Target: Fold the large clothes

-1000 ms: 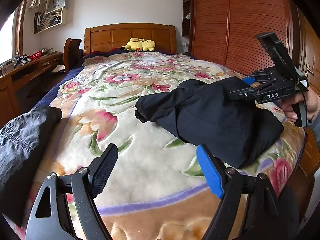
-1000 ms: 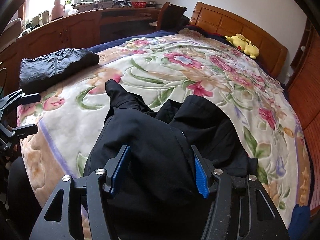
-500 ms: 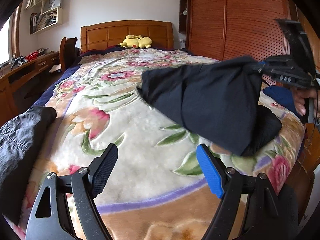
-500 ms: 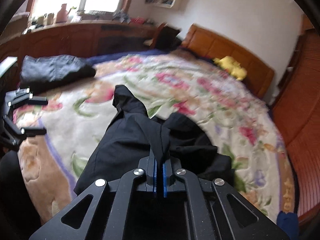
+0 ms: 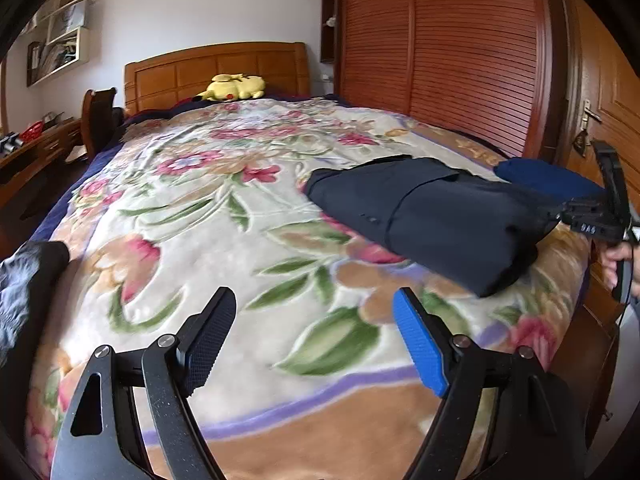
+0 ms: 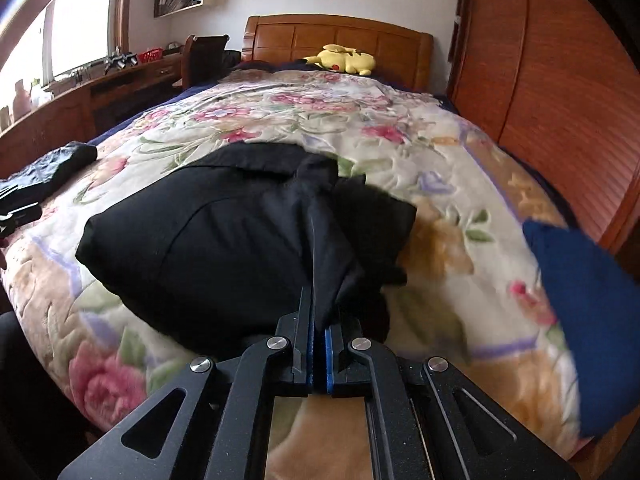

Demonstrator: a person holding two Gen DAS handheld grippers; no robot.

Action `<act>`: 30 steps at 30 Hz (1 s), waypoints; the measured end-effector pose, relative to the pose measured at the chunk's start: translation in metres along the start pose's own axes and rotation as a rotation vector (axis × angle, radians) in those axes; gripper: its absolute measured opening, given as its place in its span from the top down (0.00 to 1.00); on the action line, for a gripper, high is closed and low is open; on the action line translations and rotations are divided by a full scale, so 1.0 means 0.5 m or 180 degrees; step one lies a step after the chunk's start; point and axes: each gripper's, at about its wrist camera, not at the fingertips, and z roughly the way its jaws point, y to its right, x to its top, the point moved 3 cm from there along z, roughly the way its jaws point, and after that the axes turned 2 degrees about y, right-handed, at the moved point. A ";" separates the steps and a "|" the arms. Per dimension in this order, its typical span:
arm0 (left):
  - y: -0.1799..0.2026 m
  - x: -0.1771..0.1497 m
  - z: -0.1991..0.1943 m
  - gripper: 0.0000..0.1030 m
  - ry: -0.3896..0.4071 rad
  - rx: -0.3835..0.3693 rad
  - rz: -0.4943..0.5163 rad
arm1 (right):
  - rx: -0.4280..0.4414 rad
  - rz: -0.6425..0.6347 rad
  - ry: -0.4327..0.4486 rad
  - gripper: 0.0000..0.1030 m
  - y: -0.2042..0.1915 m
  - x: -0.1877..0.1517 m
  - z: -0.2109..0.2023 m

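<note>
Left wrist view, lower frame: left claw point(image 5: 312, 344) stands wide apart, nothing between its pads, above the floral blanket point(image 5: 192, 216). Centre right: black garment point(image 5: 432, 216) lies folded on the bed. Far right: right claw point(image 6: 319, 344), jaws pinched tight on a fold of the black garment's near edge.

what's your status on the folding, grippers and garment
Right gripper shut on black garment, bundle lying on the bed. Left gripper open, empty, off to the side. Blue cloth beside the garment, not blocking.
</note>
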 end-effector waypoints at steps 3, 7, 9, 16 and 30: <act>0.028 0.014 0.001 0.21 0.0036 -0.0061 0.0035 | -0.0024 0.0000 0.0000 0.97 -0.002 -0.007 0.010; 0.060 0.035 0.007 0.21 0.0082 -0.0117 0.0060 | 0.0052 0.0061 -0.0092 0.97 0.000 -0.007 0.032; 0.074 0.044 0.015 0.21 0.0090 -0.0176 0.0044 | 0.0115 0.0082 -0.0129 0.97 -0.003 -0.019 0.032; 0.142 0.092 0.078 0.21 0.0011 -0.0420 0.0034 | 0.0163 0.0193 -0.0055 0.97 0.009 -0.005 0.034; 0.209 0.054 0.168 0.21 -0.0285 -0.0366 0.0328 | -0.0018 0.0333 0.0366 0.54 0.043 -0.003 -0.054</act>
